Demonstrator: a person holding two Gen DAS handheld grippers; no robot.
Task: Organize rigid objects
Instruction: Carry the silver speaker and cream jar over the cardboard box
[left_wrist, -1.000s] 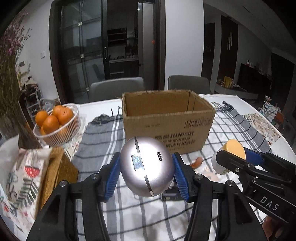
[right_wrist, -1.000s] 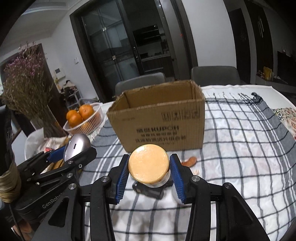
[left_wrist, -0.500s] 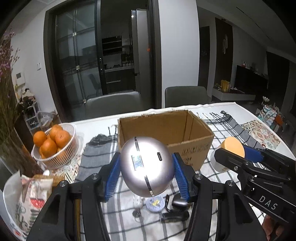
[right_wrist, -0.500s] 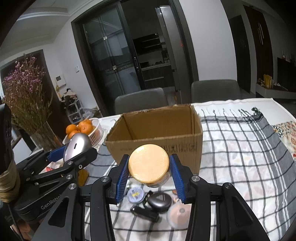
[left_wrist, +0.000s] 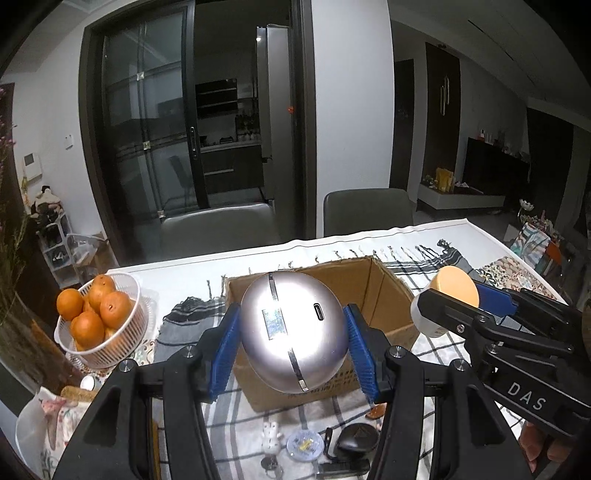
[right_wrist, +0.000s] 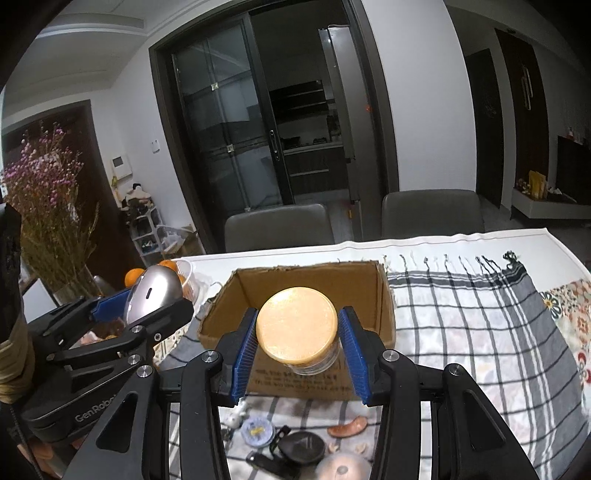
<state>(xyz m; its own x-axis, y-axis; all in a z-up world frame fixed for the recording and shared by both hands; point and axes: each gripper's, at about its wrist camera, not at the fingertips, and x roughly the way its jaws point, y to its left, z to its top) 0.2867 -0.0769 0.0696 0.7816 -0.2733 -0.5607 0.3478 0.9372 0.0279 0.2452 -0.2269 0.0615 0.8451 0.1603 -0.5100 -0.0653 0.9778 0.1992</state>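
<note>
My left gripper (left_wrist: 291, 343) is shut on a silver egg-shaped case (left_wrist: 293, 330) with a charging port, held in the air in front of the open cardboard box (left_wrist: 384, 295). My right gripper (right_wrist: 297, 343) is shut on a clear jar with a yellow lid (right_wrist: 297, 325), also above the box's near wall (right_wrist: 303, 380). Each gripper shows in the other's view: the jar (left_wrist: 448, 295) at the right, the silver case (right_wrist: 153, 293) at the left. The box looks empty inside.
Small items lie on the checked cloth (right_wrist: 480, 332) before the box: a black round case (right_wrist: 301, 446), a clear round disc (right_wrist: 257, 432), a white figurine (left_wrist: 271, 439), a brown piece (right_wrist: 347, 426). A white basket of oranges (left_wrist: 96, 321) and a flower vase (right_wrist: 51, 236) stand left.
Both grippers have risen and come closer over the box with their objects still held. The box now sits lower in both views and the small items in front of it have come into sight.
</note>
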